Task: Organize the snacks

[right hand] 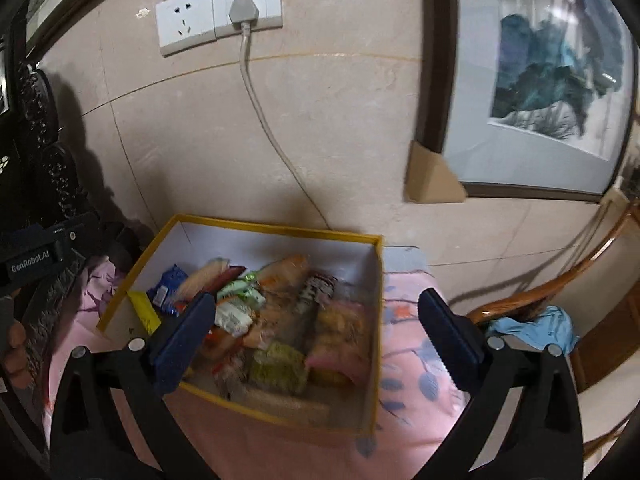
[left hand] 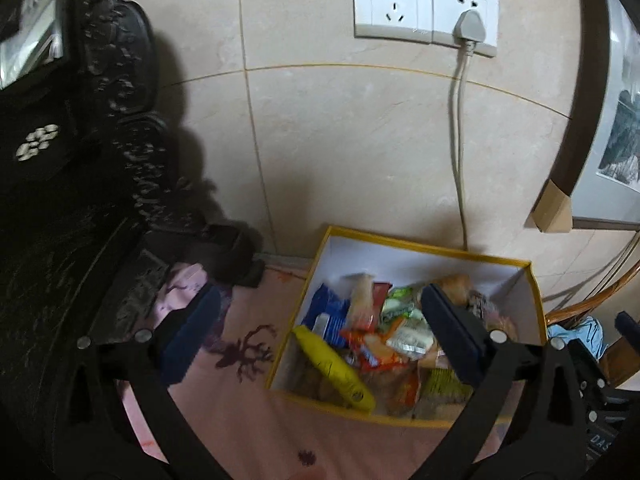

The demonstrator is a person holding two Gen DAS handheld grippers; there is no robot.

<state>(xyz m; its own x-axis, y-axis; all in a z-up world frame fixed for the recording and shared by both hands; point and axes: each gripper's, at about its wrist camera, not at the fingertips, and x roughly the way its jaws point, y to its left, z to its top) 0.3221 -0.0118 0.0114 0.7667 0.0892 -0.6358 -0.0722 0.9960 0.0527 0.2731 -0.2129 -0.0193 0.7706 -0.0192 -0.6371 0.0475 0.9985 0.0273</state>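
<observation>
We are holding 2 grippers over a shallow rectangular box (left hand: pixel 532 292) of stiff card, yellow along its rim and plain white on its inner walls. It is sitting on a soft pink cloth (left hand: pixel 240 408) printed with dark reindeer shapes, close to a glossy beige tiled wall (left hand: pixel 340 140).

Inside the box, snacks (left hand: pixel 384 332) are lying heaped in crinkly, shiny wrappers: a long yellow packet (left hand: pixel 332 368), a blue foil packet (left hand: pixel 326 308), green and white sachets, orange and red packs, and a pale elongated biscuit pack.

Our left gripper (left hand: pixel 320 328) is standing with its jaws spread fully wide, gripping nothing; its flat, dark blue ribbed pads are framing the box, the right-hand one hanging over the snacks. Our right gripper (right hand: pixel 316 328) is likewise gaping wide and empty, 1 pad over the near left corner of the box and the other over the cloth beside it.

On the wall, a white double socket (left hand: pixel 392 4) is carrying a grey plug (left hand: pixel 470 26) with a smooth round cable trailing down behind the box. A dark-framed picture (right hand: pixel 552 80) with a cardboard corner guard is leaning at the right, above a curved rattan chair (right hand: pixel 560 280) draped with a crumpled blue cloth (right hand: pixel 536 328). Carved black furniture (left hand: pixel 60 200) is looming at the left.
</observation>
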